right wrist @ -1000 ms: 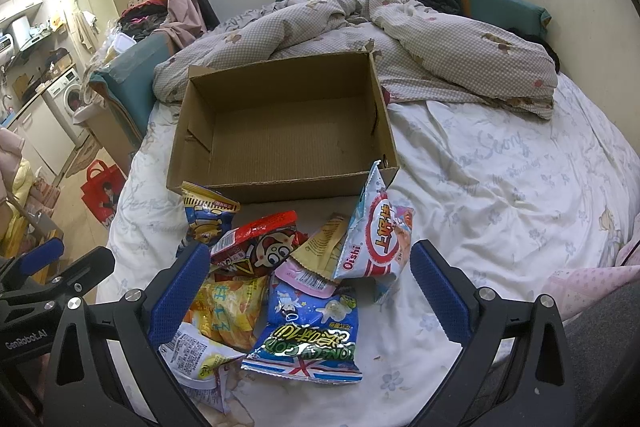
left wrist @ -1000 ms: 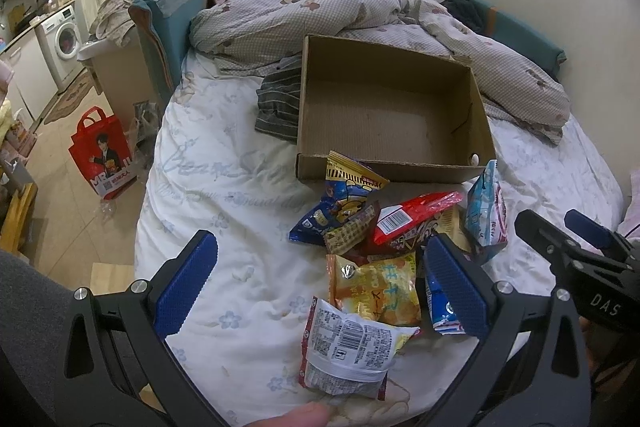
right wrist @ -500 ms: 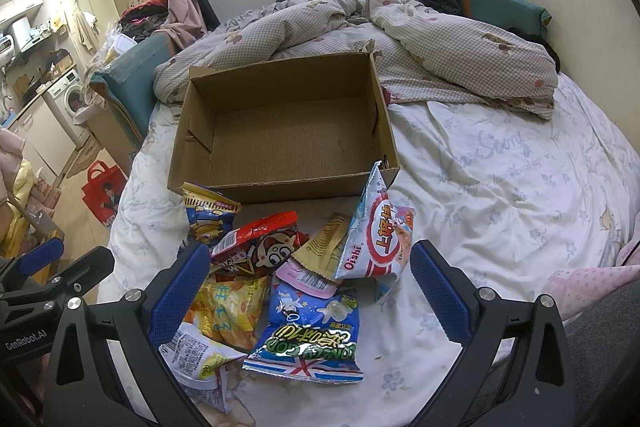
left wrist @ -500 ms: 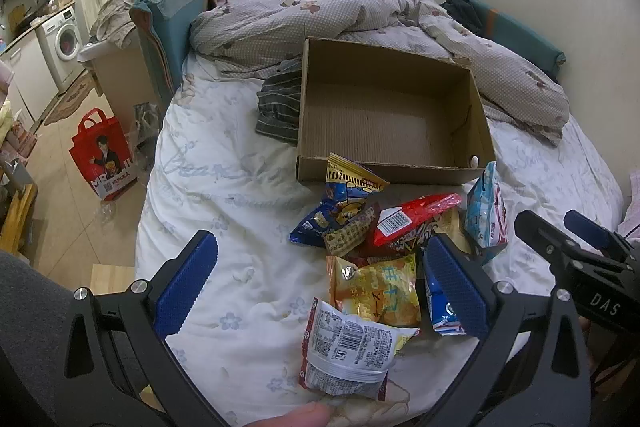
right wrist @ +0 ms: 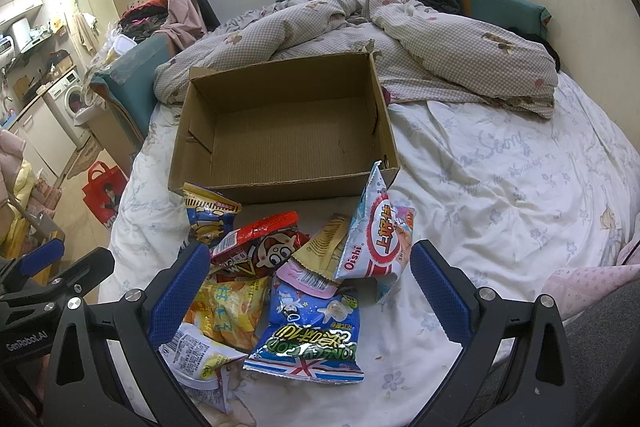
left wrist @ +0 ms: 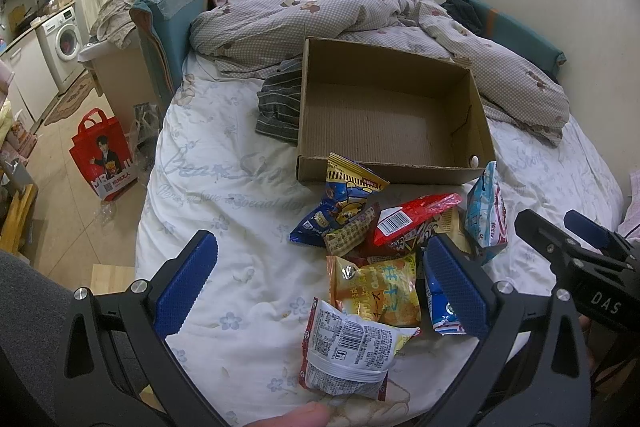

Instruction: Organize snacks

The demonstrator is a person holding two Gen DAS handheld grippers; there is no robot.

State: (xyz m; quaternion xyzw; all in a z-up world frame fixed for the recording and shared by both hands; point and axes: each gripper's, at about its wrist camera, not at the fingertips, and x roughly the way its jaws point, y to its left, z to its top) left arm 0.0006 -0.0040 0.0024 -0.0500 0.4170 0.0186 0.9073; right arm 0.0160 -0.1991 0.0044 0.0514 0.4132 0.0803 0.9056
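An empty cardboard box [left wrist: 384, 119] [right wrist: 288, 131] lies on the bed. A pile of several snack bags lies in front of it: a blue and yellow bag [left wrist: 340, 203], a red bag [left wrist: 412, 223] [right wrist: 260, 247], an orange bag [left wrist: 376, 287], a white bag [left wrist: 352, 351], a white Oishi bag [right wrist: 376, 239] and a blue bag [right wrist: 312, 339]. My left gripper [left wrist: 320, 291] is open and empty above the near edge of the pile. My right gripper [right wrist: 308, 291] is open and empty over the pile. Each gripper shows at the edge of the other's view.
A checked quilt [left wrist: 360, 15] is bunched behind the box. A striped cloth [left wrist: 280, 103] lies left of the box. The white flowered sheet [right wrist: 500, 187] stretches to the right. A red bag [left wrist: 104, 155] and a washing machine [left wrist: 64, 39] stand on the floor at left.
Both views have shifted very slightly. The snacks and the box have not moved, and both grippers stay open.
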